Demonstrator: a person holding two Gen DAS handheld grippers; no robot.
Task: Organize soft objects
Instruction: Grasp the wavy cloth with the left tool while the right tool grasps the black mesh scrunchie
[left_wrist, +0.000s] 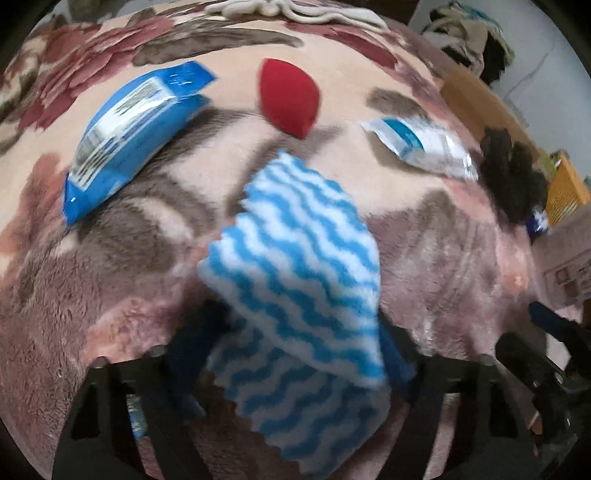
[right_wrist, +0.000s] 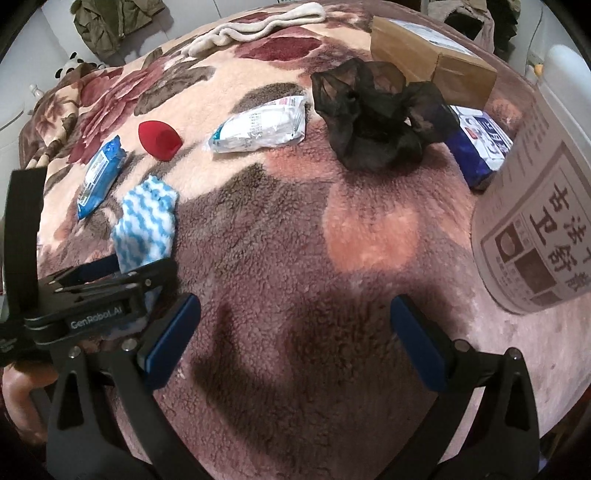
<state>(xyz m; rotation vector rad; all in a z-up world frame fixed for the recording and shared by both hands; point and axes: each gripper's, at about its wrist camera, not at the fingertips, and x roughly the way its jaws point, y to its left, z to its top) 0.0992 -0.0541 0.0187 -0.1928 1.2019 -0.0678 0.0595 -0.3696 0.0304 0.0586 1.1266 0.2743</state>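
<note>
- Left gripper (left_wrist: 295, 354): blue pads either side of a folded blue-and-white wavy cloth (left_wrist: 295, 258); cloth sits between them, a firm pinch cannot be confirmed
- Cloth lies on the floral blanket (left_wrist: 110, 295), its far end near the red sponge (left_wrist: 286, 96)
- Blue pack (left_wrist: 125, 136) left of sponge; white pack (left_wrist: 421, 147) right
- Right gripper (right_wrist: 295, 347): jaws apart, nothing between, above blanket
- Black fabric (right_wrist: 373, 122) beyond, beside a cardboard box (right_wrist: 424, 55)

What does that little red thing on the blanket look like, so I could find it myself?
Start from the big flowered fleece blanket. Near its pale far part, a row of items lies: a blue packet, then the red thing, then a white crinkly pouch. It is the only plain red, rounded, teardrop-like piece, with no wrapper or print.
</note>
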